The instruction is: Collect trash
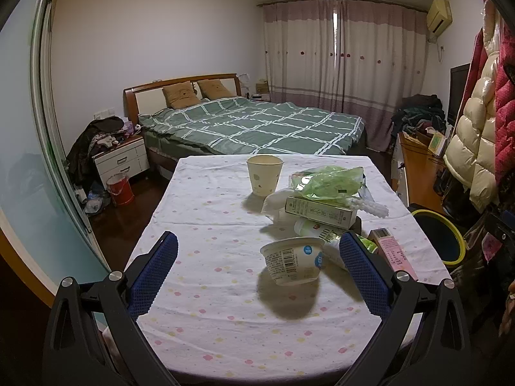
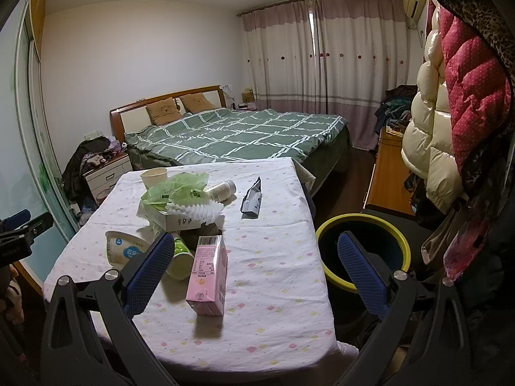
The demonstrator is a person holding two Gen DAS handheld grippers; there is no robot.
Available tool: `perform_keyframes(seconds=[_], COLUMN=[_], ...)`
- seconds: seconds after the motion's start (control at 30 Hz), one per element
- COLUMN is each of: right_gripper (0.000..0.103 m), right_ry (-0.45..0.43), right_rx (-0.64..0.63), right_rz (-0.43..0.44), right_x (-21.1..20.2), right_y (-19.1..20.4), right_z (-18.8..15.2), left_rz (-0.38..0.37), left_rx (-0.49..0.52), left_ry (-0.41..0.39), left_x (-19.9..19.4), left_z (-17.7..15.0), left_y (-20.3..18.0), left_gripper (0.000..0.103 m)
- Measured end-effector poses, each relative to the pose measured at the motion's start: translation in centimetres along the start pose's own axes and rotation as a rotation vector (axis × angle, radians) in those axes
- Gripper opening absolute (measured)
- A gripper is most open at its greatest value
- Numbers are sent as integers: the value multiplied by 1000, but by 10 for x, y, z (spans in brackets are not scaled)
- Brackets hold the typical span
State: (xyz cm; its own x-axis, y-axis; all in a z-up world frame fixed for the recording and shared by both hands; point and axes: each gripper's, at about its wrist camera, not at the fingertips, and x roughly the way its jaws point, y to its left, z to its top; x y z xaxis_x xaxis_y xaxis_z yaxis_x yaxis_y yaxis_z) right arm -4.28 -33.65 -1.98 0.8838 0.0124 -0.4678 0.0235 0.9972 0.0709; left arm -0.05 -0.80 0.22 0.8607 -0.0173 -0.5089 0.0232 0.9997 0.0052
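- We hold both hand-held grippers over the near end of the table, each tilted down, and nothing has been picked up yet.
- Our left hand-held gripper is released, jaws spread wide and empty; the tub lies on its side just ahead of it, between the finger lines and nearer the right finger, mouth towards the pile.
- Our right hand-held gripper is also released and empty; the pink carton stands just ahead, nearer its left finger, long axis leaning away from us.
- The rest of the trash sits beyond the carton: a green bag, a box, a bottle, a pouch and a cup.
- The bin stands on the floor just right of the table, behind our right finger.
- We judge the right hand nearer both carton and bin, so the carton looks the natural first grab, gripped across its narrow sides.
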Motion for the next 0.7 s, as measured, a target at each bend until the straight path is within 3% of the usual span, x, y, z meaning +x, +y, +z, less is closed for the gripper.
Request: perform_keyframes(seconds=[0.7], right_gripper=[97], right_ry=[13], right_rx=[11], right_rz=[-3], right_x=[5], right_y=[-2], right_z=[-1], left_rz=[-5], left_rx=[12], left_ry=[13], left_x=[1], left_z=[-2], left_y=[-3], left_gripper=[99])
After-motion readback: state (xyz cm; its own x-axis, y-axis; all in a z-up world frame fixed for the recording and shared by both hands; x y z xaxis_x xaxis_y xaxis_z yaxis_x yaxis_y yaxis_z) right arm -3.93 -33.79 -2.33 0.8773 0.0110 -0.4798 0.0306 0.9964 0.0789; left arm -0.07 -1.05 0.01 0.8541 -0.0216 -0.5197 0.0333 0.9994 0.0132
